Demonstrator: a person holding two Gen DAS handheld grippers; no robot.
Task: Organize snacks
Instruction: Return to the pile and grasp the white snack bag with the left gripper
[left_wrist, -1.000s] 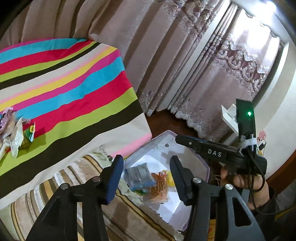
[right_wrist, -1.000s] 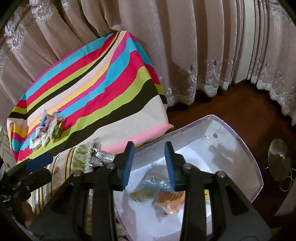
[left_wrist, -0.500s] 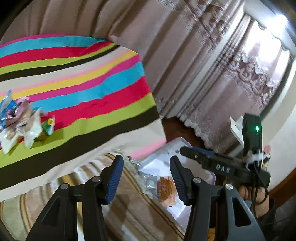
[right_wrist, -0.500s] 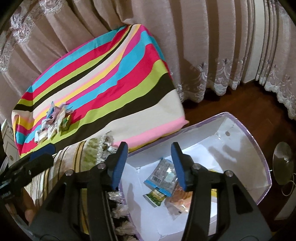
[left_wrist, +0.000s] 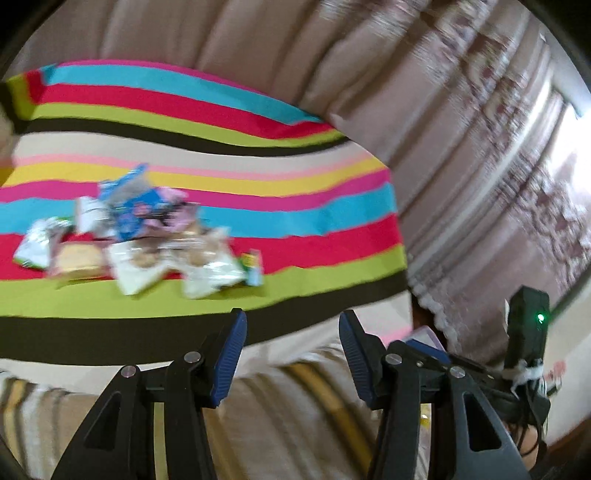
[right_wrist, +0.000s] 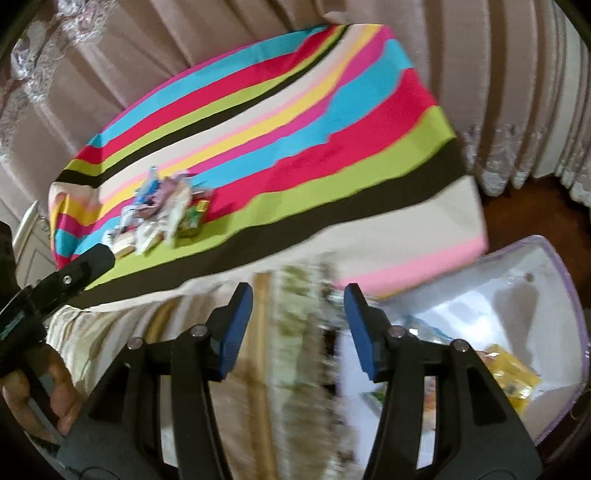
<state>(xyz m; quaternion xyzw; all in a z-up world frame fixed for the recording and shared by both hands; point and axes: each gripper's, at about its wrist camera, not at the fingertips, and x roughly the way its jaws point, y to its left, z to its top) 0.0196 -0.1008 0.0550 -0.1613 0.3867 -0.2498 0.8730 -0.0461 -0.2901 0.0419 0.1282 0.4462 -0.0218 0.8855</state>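
Left wrist view: my left tongs (left_wrist: 290, 356), black arms with ribbed blue pads, stand partly open with nothing between them. Beyond them lies the desk (left_wrist: 207, 295), draped in a cloth of cyan, red, lime, brown, cream, yellow and pink stripes. On its red and lime bands sits the heap of small snack packets (left_wrist: 147, 240), blurred: white and clear wrappers, one blue-printed, one small green-and-yellow piece at the heap's right end. The heap lies well apart from the pads. Under the tongs runs a beige fabric with tan and yellow stripes (left_wrist: 295, 406). At lower right I see the other handle with a lit green lamp.

Right wrist view: my right tongs (right_wrist: 298, 330) have just been opening and now stand partly open, empty. Right of them is the translucent, purple-rimmed plastic storage box (right_wrist: 569, 295), white inside, holding a yellow packet (right_wrist: 513, 373) and other wrappers partly hidden behind the right arm. The same heap of snack packets (right_wrist: 162, 218) rests on the striped cloth, far left. A hand (right_wrist: 55, 391) grips the left tool at the lower left edge. Pleated beige curtains (right_wrist: 498, 74) hang behind the desk.
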